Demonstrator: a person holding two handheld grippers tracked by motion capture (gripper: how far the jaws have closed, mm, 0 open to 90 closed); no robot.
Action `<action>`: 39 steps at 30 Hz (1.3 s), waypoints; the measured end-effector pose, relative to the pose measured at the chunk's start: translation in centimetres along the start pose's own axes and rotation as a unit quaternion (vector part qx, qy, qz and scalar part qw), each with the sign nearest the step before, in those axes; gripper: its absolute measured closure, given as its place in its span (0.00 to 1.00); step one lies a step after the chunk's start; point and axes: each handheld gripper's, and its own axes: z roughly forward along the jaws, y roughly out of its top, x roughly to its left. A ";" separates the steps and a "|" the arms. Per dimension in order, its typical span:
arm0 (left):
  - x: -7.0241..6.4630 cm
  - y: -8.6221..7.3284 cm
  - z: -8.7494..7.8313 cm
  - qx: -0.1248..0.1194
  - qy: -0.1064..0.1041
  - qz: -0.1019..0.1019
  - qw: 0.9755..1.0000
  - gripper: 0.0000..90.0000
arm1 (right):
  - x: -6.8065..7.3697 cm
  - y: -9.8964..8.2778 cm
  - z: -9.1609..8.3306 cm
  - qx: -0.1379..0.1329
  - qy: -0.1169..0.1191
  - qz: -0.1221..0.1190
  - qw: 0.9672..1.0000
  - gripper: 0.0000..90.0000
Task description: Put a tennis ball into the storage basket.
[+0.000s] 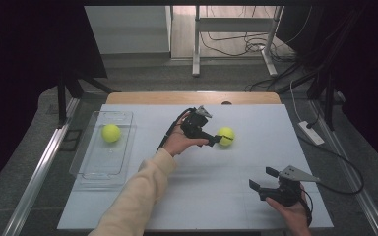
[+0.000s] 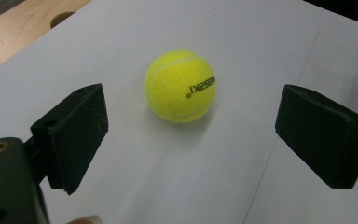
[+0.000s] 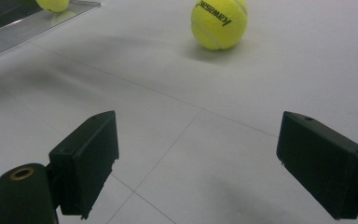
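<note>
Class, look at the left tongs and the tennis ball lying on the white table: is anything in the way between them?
Nothing visible is. The left tongs are open, and the tennis ball lies just ahead of the gap between their jaws, with bare white table between. The clear tray with the other ball stands well off to the side.

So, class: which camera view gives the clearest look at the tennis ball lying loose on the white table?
The left gripper view: the tennis ball sits close, centred between the open jaws, lettering readable. The right gripper view shows it farther off, near the top edge. The high view shows it small, just ahead of the left gripper.
</note>
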 end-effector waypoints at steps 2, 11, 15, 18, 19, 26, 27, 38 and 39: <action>0.1 0.1 0.2 0.001 0.000 0.000 1.000 0.12 | 0.0 0.0 0.0 0.000 0.000 0.000 1.000 0.14; 0.4 0.5 1.5 0.012 0.000 -0.001 1.000 0.12 | 0.0 0.0 0.0 0.000 0.001 0.003 1.000 0.14; 0.6 0.5 2.3 0.019 -0.001 -0.006 1.000 0.12 | -0.1 -0.1 0.1 0.001 0.002 0.004 1.000 0.14; 0.7 0.5 2.7 0.021 -0.003 -0.011 1.000 0.12 | -0.1 -0.1 0.1 0.002 0.003 0.003 1.000 0.14; 0.7 0.5 2.7 0.021 -0.003 -0.011 1.000 0.12 | -0.1 -0.1 0.1 0.002 0.003 0.003 1.000 0.14; 1.0 0.7 3.6 0.029 -0.004 -0.015 0.999 0.12 | -0.1 -0.1 0.2 0.002 0.004 0.005 1.000 0.14; 1.0 0.7 3.7 0.031 -0.004 -0.015 0.999 0.12 | -0.1 -0.1 0.2 0.002 0.004 0.005 1.000 0.14; 1.0 1.1 4.9 0.040 -0.004 -0.017 0.999 0.12 | -0.1 -0.2 0.2 0.002 0.004 0.005 1.000 0.14; 1.0 1.2 5.1 0.040 -0.005 -0.016 0.999 0.12 | -0.1 -0.2 0.2 0.002 0.004 0.005 1.000 0.14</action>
